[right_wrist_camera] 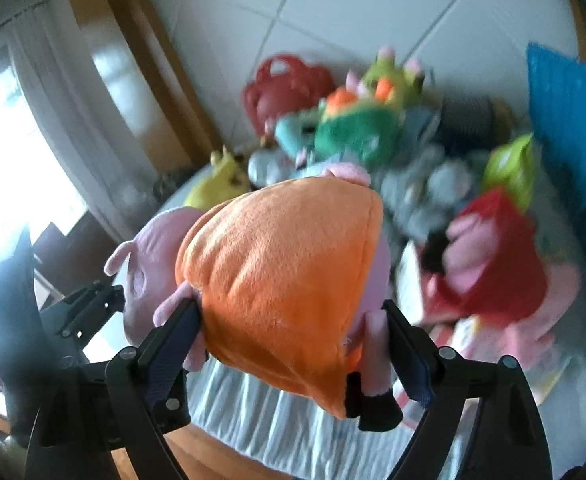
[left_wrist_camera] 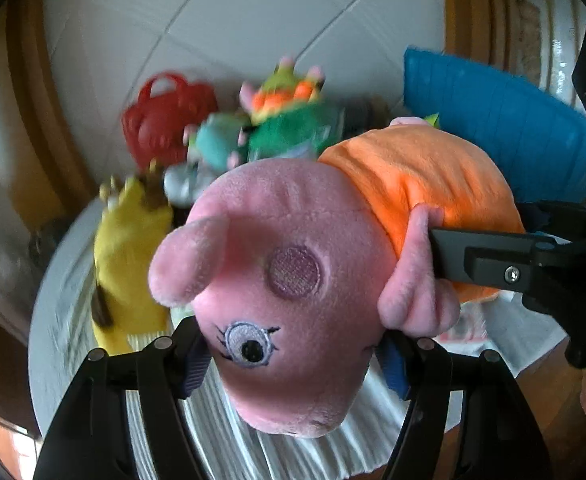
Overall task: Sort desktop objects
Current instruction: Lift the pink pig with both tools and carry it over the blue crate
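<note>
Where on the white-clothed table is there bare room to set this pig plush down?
Bare cloth shows only along the near edge, below the pig plush, beside the yellow plush. Behind, toys crowd from the red basket to the blue board.

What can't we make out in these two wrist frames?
- Left wrist: pig plush fills the centre, hiding the table beneath.
- Both views: toy pile motion-blurred; individual items unclear.
- Right wrist: pig's face hidden behind its orange dress.
- Blue basket cut by the right edge.

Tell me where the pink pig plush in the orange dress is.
The pink pig plush hangs between both grippers: left gripper clamps its head, right gripper its orange-dressed body, in front of the toy pile.
</note>
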Tool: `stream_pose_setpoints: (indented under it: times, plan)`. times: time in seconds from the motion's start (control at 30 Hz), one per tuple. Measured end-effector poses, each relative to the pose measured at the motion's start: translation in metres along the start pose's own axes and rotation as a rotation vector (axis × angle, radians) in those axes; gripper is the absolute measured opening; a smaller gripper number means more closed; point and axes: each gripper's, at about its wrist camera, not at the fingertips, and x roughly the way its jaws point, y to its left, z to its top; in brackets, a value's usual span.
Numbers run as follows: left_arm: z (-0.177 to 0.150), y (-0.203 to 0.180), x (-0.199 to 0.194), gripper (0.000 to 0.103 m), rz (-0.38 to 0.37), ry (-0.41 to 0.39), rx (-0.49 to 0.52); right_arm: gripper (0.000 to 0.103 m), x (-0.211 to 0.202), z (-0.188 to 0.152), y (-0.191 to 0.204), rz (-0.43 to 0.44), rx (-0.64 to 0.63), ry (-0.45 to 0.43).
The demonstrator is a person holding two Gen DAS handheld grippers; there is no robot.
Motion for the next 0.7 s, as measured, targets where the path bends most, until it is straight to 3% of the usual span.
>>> stream_pose_setpoints:
  times: [0.1, 0.23, 0.4, 0.53, 0.7]
  plan:
    - [0.033, -0.008, 0.001, 0.068, -0.035, -0.053, 0.027, 0.089, -0.015, 0.023, 0.005, -0.041, 0.0, -0.057]
    - [0.076, -0.036, 0.002, 0.068, -0.102, -0.127, 0.079, 0.089, -0.066, 0.041, -0.012, -0.12, 0.011, -0.137]
    - [0.136, -0.102, -0.001, 0.068, -0.195, -0.216, 0.159, 0.089, -0.134, 0.066, -0.056, -0.227, 0.038, -0.243]
    - [0.186, -0.172, 0.0, 0.068, -0.27, -0.27, 0.2, 0.089, -0.19, 0.086, -0.118, -0.319, 0.051, -0.324]
    - [0.25, -0.273, 0.027, 0.068, -0.352, -0.27, 0.207, 0.089, -0.247, 0.11, -0.213, -0.4, 0.071, -0.363]
